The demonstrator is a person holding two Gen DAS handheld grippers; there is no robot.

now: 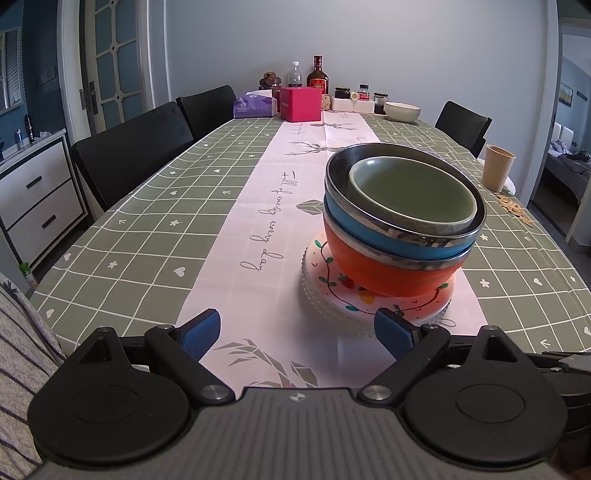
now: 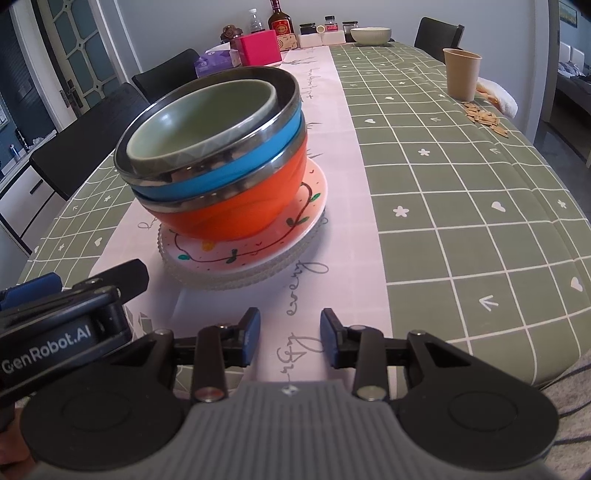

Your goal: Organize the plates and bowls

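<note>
A stack stands on the pink runner: a green bowl (image 1: 413, 194) (image 2: 201, 123) nested in a blue steel-rimmed bowl (image 1: 391, 232) (image 2: 236, 162), which sits in an orange bowl (image 1: 388, 269) (image 2: 240, 208). Under them lies a painted plate (image 1: 332, 284) (image 2: 229, 254) on a clear glass plate (image 1: 314, 299) (image 2: 236, 280). My left gripper (image 1: 297, 332) is open and wide, just short of the plates, with nothing between its blue pads. My right gripper (image 2: 290, 334) is open with a narrower gap, empty, near the front edge to the right of the stack.
A white bowl (image 1: 402, 111) (image 2: 370, 35), a pink box (image 1: 300, 103), a tissue pack, bottles and jars stand at the far end. A paper cup (image 1: 498, 168) (image 2: 461, 74) and scattered seeds (image 2: 484, 118) lie at the right. Black chairs line both sides.
</note>
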